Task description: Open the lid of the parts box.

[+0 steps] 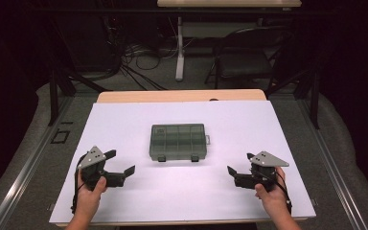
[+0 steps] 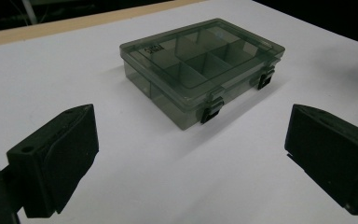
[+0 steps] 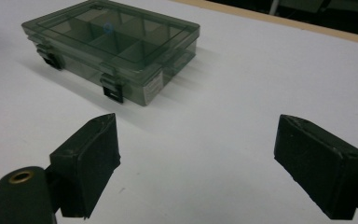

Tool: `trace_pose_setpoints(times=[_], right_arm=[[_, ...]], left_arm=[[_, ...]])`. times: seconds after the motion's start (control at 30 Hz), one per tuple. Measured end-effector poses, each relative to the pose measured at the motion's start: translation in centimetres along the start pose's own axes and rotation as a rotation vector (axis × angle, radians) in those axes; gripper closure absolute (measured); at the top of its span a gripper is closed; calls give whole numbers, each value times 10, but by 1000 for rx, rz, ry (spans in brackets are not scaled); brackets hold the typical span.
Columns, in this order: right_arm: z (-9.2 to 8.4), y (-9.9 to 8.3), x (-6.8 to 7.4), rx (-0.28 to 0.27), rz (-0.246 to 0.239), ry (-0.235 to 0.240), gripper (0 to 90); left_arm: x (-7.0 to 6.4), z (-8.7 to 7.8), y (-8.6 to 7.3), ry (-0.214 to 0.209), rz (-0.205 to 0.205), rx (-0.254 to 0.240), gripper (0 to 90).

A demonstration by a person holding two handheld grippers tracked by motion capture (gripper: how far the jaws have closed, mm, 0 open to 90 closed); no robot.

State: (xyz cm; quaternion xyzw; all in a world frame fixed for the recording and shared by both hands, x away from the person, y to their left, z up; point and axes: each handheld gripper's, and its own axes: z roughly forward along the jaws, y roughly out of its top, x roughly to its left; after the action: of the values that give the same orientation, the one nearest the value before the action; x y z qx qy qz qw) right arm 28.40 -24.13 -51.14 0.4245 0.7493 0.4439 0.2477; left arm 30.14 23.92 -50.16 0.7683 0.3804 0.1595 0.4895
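High view: a closed smoky plastic box [image 1: 178,142] lies mid-sheet, the left gripper [image 1: 120,164] and right gripper [image 1: 238,164] both spread wide, nearer the person than the box. It looks light, stiff and slick; its two front latches [image 2: 211,110] seem the likely hold.

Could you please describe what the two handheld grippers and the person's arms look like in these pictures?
Both are black handheld tools. The left gripper and the right gripper each carry a grey three-cornered plate on top, dotted with small holes, and a thin black cable looping past the wrist. Their jaws are chunky black blocks with wedge-shaped ends. A brass-coloured ring shows on the right gripper's body in its own view. The forearms are bare: no sleeves or gloves visible.
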Motion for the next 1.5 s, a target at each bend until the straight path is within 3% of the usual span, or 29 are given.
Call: trace_pose_setpoints(times=[0.1, 0.2, 0.3, 0.43, 0.57, 0.67, 0.8, 0.9, 1.03, 1.1, 1.13, 1.17, 1.23, 1.27, 1.3, 1.33, 1.4, 1.5], right_arm=[[8, 10, 4, 32, -15, 47, 133], [14, 18, 7, 49, -24, 61, 133], [20, 25, 10, 57, -29, 71, 134], [31, 34, 13, 71, -20, 82, 137], [44, 45, 18, 92, -35, 93, 144], [51, 54, 23, 103, -54, 105, 159], [59, 62, 28, 82, -51, 113, 218], [66, 64, 33, 71, -46, 116, 269], [74, 62, 41, 49, -42, 115, 355], [76, 58, 49, 47, -68, 115, 448], [76, 58, 49, 47, -68, 115, 448], [76, 53, 53, 35, -82, 119, 512], [76, 51, 54, 35, -88, 120, 552], [75, 45, 56, 34, -95, 113, 625], [75, 45, 56, 34, -95, 113, 625], [75, 41, 56, 36, -82, 123, 698], [76, 37, 57, 35, -75, 123, 755], [78, 34, 57, 48, -69, 121, 797]], left_arm=[[1, 8, 8, -17, -21, 45, 26], [1, 22, 16, -42, -43, 118, 26], [1, 31, 21, -64, -40, 158, 7], [-1, 45, 29, -82, -78, 202, 4], [-2, 56, 40, -85, -103, 222, 4], [-4, 61, 49, -88, -97, 221, 4], [-6, 67, 56, -62, -91, 213, 52], [-8, 73, 57, -54, -76, 214, 154], [-12, 81, 52, -62, -99, 209, 223], [-14, 83, 46, -69, -97, 202, 376], [-16, 84, 44, -70, -99, 207, 376], [-18, 83, 42, -63, -81, 210, 475], [-22, 82, 38, -48, -55, 210, 500], [-26, 81, 35, -49, -50, 210, 578], [-26, 81, 35, -49, -50, 210, 604], [-26, 80, 34, -54, -32, 212, 641], [-31, 82, 28, -60, -15, 223, 691], [-33, 85, 23, -65, -8, 235, 746]])
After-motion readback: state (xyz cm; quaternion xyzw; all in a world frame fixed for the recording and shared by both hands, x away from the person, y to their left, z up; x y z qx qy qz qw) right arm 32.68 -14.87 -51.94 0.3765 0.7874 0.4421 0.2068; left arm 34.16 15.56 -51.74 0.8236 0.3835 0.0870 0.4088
